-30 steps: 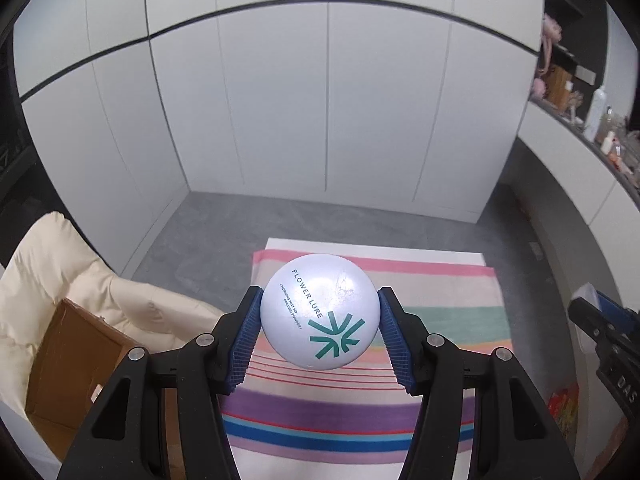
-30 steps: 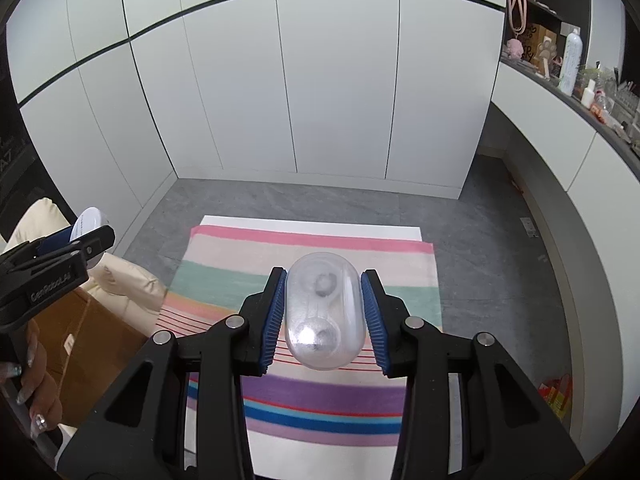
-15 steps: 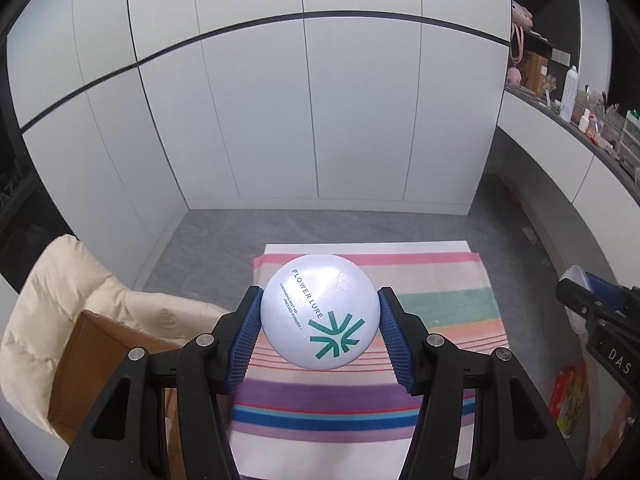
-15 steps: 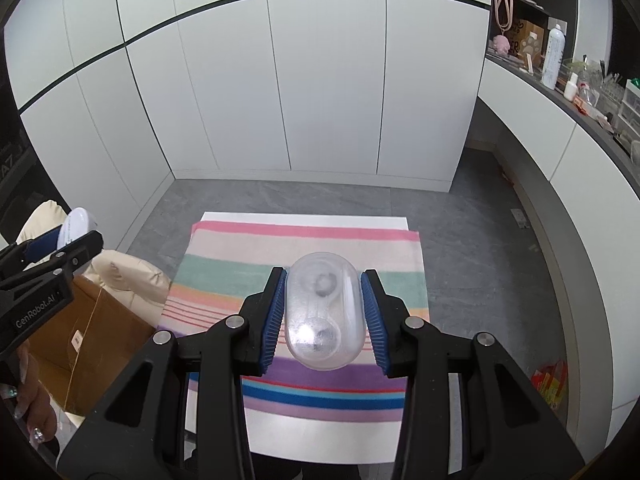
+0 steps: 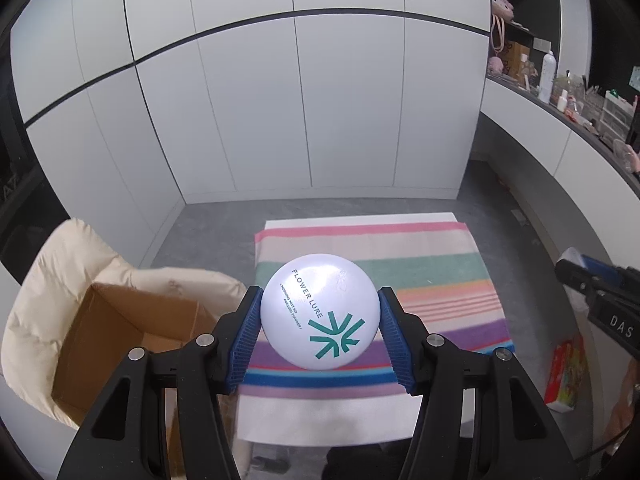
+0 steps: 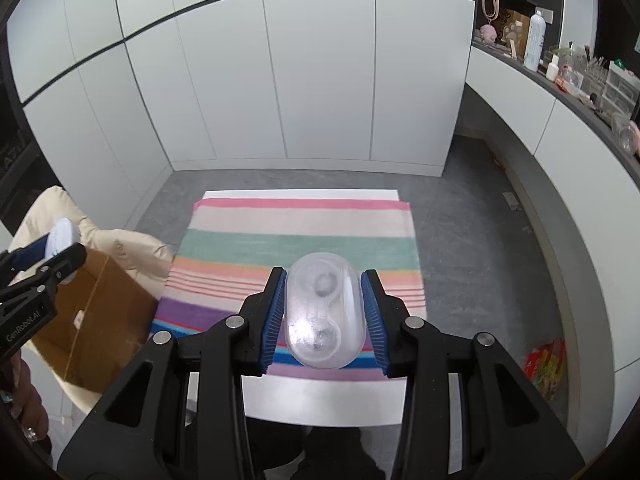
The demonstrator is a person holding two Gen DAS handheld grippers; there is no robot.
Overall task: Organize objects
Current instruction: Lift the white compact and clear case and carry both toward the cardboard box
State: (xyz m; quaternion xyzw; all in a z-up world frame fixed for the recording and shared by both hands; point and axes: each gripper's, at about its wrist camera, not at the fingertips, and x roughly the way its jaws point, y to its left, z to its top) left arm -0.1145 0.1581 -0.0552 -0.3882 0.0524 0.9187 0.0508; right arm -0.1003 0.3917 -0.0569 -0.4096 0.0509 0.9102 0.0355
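My left gripper (image 5: 320, 322) is shut on a round white compact (image 5: 319, 311) printed with FLOWER LURE and a green mark, its blue pads pressing both sides. It hangs above the near part of a striped cloth (image 5: 372, 240) on a white table. An open cardboard box (image 5: 120, 344) sits on a cream padded seat (image 5: 60, 280) to the left. My right gripper (image 6: 325, 314) is shut on a clear oval plastic case (image 6: 325, 314), also held over the striped cloth (image 6: 300, 236). In the right wrist view the left gripper (image 6: 38, 276) with the compact shows over the box (image 6: 96, 312).
White cupboard doors (image 5: 320, 100) close off the far side beyond a strip of grey floor (image 5: 216, 224). A dark counter (image 6: 580, 76) crowded with bottles and small items curves along the right. A colourful packet (image 5: 566, 372) lies on the floor at the right.
Both grippers have drawn back from the cupboards, so more of the striped cloth and the table's near edge show. The cardboard box has come further into the left view. Both grips are unchanged.
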